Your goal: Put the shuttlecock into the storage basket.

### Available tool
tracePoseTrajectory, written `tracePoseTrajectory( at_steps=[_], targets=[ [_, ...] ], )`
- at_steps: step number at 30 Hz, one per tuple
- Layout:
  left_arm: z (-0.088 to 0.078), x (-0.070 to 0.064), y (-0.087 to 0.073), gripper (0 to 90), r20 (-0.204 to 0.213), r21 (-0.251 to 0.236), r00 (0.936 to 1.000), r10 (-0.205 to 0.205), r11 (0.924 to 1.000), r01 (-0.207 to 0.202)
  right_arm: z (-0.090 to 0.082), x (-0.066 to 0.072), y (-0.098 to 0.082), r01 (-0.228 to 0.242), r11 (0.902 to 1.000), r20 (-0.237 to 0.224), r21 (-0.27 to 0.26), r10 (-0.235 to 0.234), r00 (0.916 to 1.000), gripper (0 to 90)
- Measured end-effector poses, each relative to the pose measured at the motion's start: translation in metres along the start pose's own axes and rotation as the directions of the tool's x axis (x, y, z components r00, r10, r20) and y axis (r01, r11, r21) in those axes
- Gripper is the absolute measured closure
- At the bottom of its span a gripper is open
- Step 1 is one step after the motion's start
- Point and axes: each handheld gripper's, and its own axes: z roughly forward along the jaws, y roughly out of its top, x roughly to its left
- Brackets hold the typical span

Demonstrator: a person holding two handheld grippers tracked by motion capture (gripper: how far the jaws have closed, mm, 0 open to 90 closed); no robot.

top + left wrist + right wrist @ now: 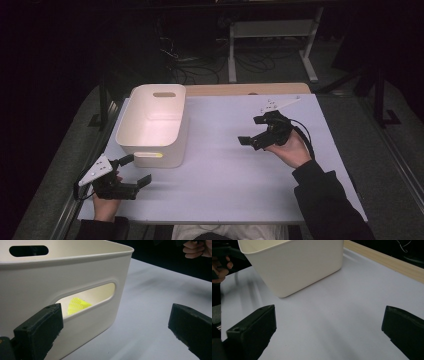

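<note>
The table (225, 165) is the largest thing here: a pale, flat top with a wooden strip (245, 89) along its far edge and dark floor past every side. Most of its surface lies bare, with wide open room across the middle and the near half.

On the left part stands a white tub (155, 125), upright, with its far end near the table's far edge. Its left wall runs close along the table's left edge, leaving little space on that side. Each end wall has a slot handle. Through the near slot, in the left gripper view, a yellow meshed thing (76, 305) shows inside the tub; what it is I cannot say for sure, as only a scrap is visible.

The left gripper (136, 171) sits at the near left corner of the table, held in a hand (106, 202). Its jaws are spread wide with nothing between them, and they point at the tub's near end wall, just beside it but not touching. The tub itself blocks any straight path forward.

The right gripper (251, 132) is held over the right half of the table, well apart from the tub, with its jaws also spread wide and empty. Only bare tabletop lies between it and the tub's right wall.
</note>
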Motion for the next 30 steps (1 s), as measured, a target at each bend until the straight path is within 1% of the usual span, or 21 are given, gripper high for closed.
tracePoseTrajectory(
  at_steps=[9, 10, 12, 13, 20, 21, 30],
  targets=[
    [0.0, 0.0, 0.0, 0.0, 0.0, 0.0, 1.0, 0.001, 1.0, -0.001, -0.006, -0.002, -0.014, -0.01, 0.9999, 0.006, -0.011, 0.01, 0.9999, 0.0],
    [0.0, 0.0, 0.0, 0.0, 0.001, 0.0, 1.0, 0.0, 1.0, 0.0, -0.009, -0.003, -0.02, -0.011, 0.9999, 0.008, -0.01, 0.012, 0.9999, 0.0],
    [0.0, 0.0, 0.0, 0.0, 0.001, 0.0, 1.0, 0.0, 1.0, 0.0, -0.009, -0.003, -0.021, -0.009, 0.9999, 0.009, -0.009, 0.009, 0.9999, 0.0],
    [0.0, 0.0, 0.0, 0.0, 0.001, 0.001, 1.0, 0.0, 1.0, 0.0, -0.011, -0.004, -0.027, -0.009, 0.9999, 0.014, -0.006, 0.009, 0.9999, 0.0],
    [0.0, 0.0, 0.0, 0.0, -0.002, 0.0, 1.0, 0.0, 1.0, 0.0, -0.017, -0.006, -0.039, -0.012, 0.9999, 0.016, -0.012, 0.013, 0.9998, 0.0],
    [0.0, 0.0, 0.0, 0.0, -0.002, -0.001, 1.0, -0.001, 1.0, 0.001, -0.018, -0.006, -0.041, -0.007, 0.9999, 0.018, -0.014, 0.008, 0.9998, 0.0],
    [0.0, 0.0, 0.0, 0.0, -0.003, 0.001, 1.0, -0.001, 1.0, 0.001, -0.026, -0.007, -0.058, -0.013, 0.9997, 0.038, -0.02, 0.014, 0.9992, 0.0]
  ],
)
